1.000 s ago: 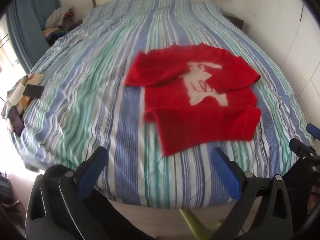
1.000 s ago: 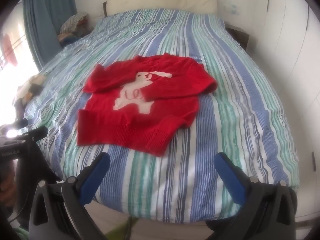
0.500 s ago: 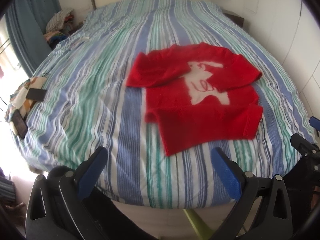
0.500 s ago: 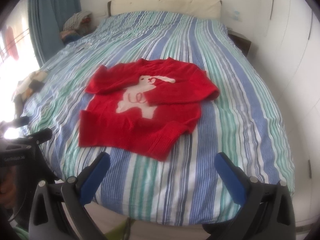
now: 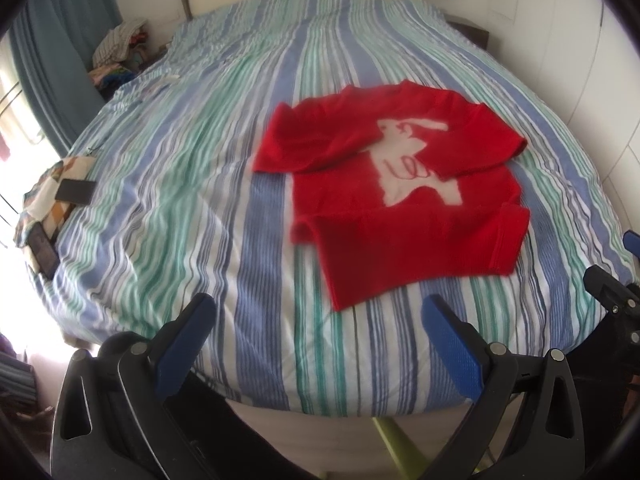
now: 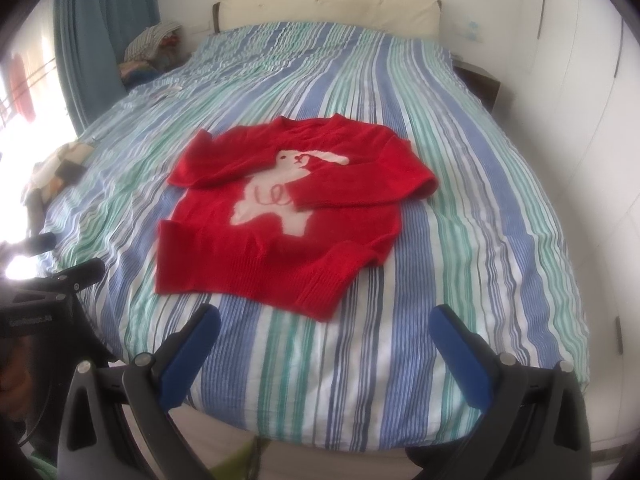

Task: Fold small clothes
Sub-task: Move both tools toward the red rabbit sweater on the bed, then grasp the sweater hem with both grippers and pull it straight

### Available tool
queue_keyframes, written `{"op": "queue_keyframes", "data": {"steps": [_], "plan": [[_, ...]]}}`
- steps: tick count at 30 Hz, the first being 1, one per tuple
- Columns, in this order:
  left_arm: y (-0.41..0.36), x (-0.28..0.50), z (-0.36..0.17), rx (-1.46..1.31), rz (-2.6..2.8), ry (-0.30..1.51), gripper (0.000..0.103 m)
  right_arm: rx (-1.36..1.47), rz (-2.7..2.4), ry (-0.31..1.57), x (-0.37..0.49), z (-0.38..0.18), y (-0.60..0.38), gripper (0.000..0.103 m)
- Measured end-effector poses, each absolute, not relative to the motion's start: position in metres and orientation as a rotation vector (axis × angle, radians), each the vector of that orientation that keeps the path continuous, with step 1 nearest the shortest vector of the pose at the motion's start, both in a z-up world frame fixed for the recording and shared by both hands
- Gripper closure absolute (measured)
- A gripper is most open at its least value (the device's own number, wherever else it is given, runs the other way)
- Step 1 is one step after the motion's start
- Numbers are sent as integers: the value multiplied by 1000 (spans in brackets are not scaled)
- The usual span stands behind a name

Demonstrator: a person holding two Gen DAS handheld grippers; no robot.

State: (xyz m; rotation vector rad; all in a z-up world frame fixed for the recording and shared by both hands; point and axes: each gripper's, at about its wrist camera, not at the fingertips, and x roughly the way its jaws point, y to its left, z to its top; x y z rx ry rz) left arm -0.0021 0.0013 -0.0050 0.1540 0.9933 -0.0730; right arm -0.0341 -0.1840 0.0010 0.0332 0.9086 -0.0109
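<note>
A red sweater [image 5: 404, 204] is being viewed ahead of the wide-spread left gripper [image 5: 316, 340], lying on the striped bed [image 5: 180, 200].

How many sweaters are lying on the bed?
1: a red sweater near the foot of the bed, sleeves folded across its front. None else visible.

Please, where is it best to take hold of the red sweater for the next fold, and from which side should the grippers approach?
Probably the ribbed bottom hem of the red sweater, at its two corners, coming from the foot of the bed. Both sleeves already lie folded across the chest, and the hem is the free edge nearest the open left gripper and open right gripper.
</note>
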Motion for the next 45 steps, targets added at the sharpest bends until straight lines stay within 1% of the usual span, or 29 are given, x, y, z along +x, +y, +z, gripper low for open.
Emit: {"op": "queue_keyframes", "data": {"steps": [15,24,26,30,33,36,37,38,39,40,41,42,43,44,45], "plan": [[2,-2,-9,177,-58,991,0,35,-16,918,-35,-1,-185,0],[15,7,-13,97,-98,1010,0,46,-30,904,-35,0,-188,0],[24,15,-22,28,-167,1016,0,49,-37,904,-34,-2,-191,0],[44,43,-61,-122,-267,1123,1,65,-63,885,-33,-9,-200,0],[38,61,-89,-107,-246,1157,1,62,-76,884,-26,-28,-205,0],[21,76,-115,-67,-237,1187,3,108,-51,970,4,-65,-204,0],[17,80,-122,-51,-233,1201,8,159,-38,998,17,-77,-204,0],[13,82,-127,-40,-232,1209,23,217,-21,1007,29,-87,-203,0],[11,84,-130,-37,-241,1214,31,257,-3,1000,41,-95,-202,1],[9,85,-132,-39,-251,1221,46,263,6,983,51,-102,-199,1],[9,85,-134,-41,-252,1229,59,247,11,977,60,-109,-196,4],[10,84,-134,-43,-251,1231,68,233,6,996,67,-117,-196,11],[12,82,-132,-47,-261,1229,89,235,-1,1024,70,-125,-200,43],[15,80,-130,-51,-278,1230,98,260,-3,1056,70,-130,-208,71],[19,76,-128,-53,-287,1228,98,292,-13,1074,65,-133,-220,77]]}}
